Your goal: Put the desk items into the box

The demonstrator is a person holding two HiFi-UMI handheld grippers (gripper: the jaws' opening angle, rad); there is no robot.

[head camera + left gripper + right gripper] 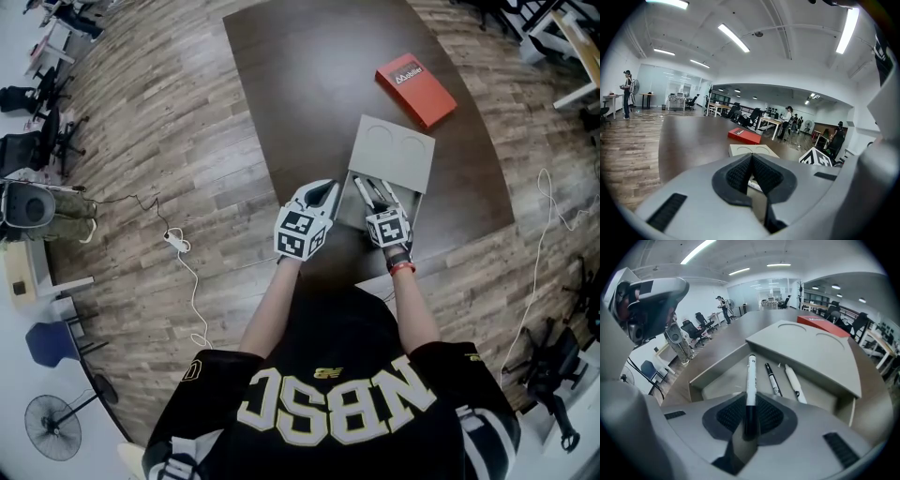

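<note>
A grey box [415, 208] lies on the dark table, its lid [394, 150] slid back over the far half. My right gripper [377, 194] hovers over the open near half, shut on a white marker with a black cap [750, 373] that points into the box [715, 366]. On the box floor lie a thin black-and-white pen [772, 379] and a white pen [794, 383]. My left gripper [324, 193] hangs just left of the box, its jaws shut with nothing between them [751, 158].
A red book [415, 89] rests on the table [309, 84] beyond the box, also visible as the red book [744, 135]. Wooden floor surrounds the table, with a power strip and cable [176, 242] at the left. Desks, chairs and people stand far off.
</note>
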